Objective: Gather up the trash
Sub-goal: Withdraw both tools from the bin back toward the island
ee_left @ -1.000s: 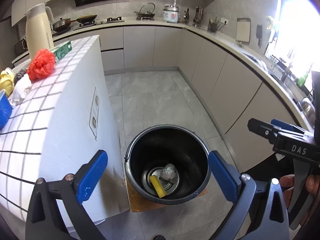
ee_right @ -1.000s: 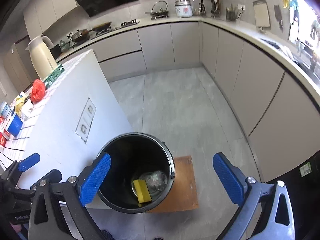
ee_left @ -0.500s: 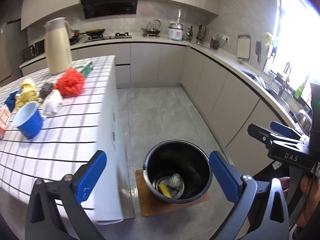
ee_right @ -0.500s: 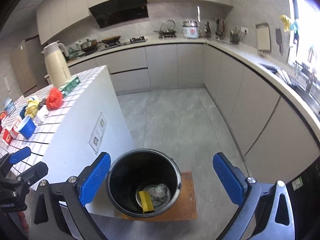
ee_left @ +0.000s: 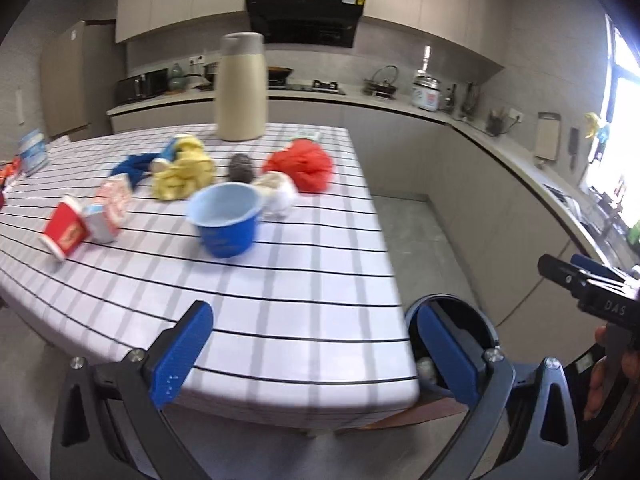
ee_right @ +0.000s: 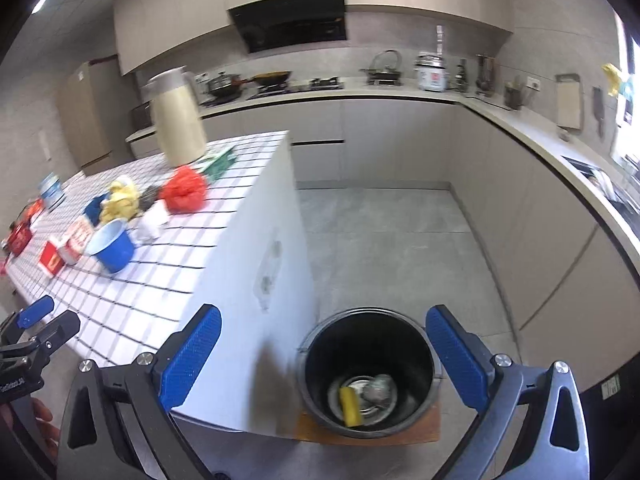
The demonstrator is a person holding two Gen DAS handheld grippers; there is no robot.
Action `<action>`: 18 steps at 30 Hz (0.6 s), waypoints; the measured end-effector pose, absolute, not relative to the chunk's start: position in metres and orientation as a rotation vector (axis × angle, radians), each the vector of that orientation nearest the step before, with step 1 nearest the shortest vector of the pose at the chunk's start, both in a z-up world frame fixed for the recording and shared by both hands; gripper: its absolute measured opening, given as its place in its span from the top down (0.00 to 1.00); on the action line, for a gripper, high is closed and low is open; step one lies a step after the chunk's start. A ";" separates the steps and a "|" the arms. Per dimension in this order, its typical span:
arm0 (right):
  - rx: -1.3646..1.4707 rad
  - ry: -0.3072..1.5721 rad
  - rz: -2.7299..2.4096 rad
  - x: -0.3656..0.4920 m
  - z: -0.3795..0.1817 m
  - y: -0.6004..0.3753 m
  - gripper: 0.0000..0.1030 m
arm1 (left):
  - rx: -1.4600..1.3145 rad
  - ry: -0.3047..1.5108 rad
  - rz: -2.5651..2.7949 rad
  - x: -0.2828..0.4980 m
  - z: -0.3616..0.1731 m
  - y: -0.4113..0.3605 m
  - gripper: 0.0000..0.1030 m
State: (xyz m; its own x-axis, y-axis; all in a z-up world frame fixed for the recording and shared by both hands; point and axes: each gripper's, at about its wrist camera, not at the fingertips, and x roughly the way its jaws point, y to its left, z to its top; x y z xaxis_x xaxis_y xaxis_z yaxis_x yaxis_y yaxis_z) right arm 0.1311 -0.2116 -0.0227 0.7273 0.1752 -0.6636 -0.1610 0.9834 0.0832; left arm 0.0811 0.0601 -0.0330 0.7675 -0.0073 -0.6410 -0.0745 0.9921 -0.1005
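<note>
Left tool (ee_left: 312, 354) wide, empty | right tool (ee_right: 323, 354) wide, empty | trash bin (ee_right: 366, 372) below right tool

You have one round black trash bin (ee_right: 368, 372) on the floor, holding one yellow sponge (ee_right: 349, 406) and one clear crumpled wrapper (ee_right: 378, 390). On the white grid-patterned table (ee_left: 280, 312) you have one blue plastic cup (ee_left: 226, 224), one red crumpled bag (ee_left: 302, 168), one yellow crumpled cloth (ee_left: 184, 174), one grey steel scourer (ee_left: 241, 166), one cream thermos jug (ee_left: 240, 88), and two red-and-white cartons (ee_left: 66, 232).
</note>
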 end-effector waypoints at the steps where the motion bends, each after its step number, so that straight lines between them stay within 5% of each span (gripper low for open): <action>1: 0.014 0.731 0.198 0.131 -0.022 -0.199 0.00 | -0.126 0.697 0.048 0.079 -0.034 0.071 0.00; 18: -0.091 0.727 0.383 0.136 -0.024 0.000 0.00 | -0.182 0.718 0.241 0.051 -0.048 0.241 0.00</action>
